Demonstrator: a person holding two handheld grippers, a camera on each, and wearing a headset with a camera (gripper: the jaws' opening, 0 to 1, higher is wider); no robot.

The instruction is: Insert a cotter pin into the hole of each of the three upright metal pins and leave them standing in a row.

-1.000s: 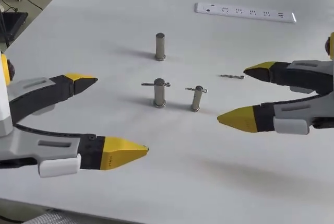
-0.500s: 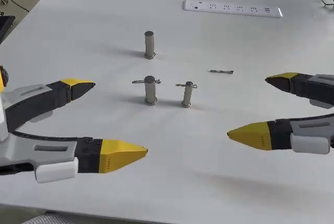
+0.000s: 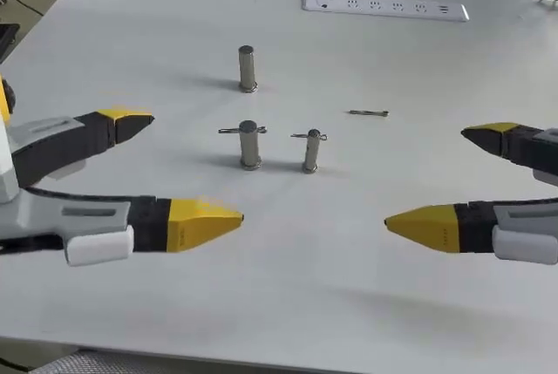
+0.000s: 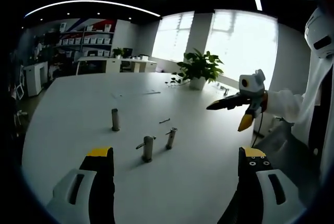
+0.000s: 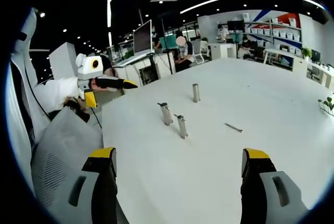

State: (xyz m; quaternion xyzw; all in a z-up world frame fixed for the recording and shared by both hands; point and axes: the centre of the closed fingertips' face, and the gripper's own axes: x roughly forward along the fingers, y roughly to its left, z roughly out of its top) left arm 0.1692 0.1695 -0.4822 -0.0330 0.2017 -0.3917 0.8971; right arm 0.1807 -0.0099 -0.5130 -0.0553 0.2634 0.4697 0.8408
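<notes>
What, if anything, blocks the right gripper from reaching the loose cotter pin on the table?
Probably nothing, so likely yes: the right gripper is open, the loose cotter pin lies alone on the table ahead of it, and the upright pins stand apart, further left.

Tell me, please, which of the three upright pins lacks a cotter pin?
The far pin, alone at the back; the near-left pin and near-right pin each carry one.
</notes>
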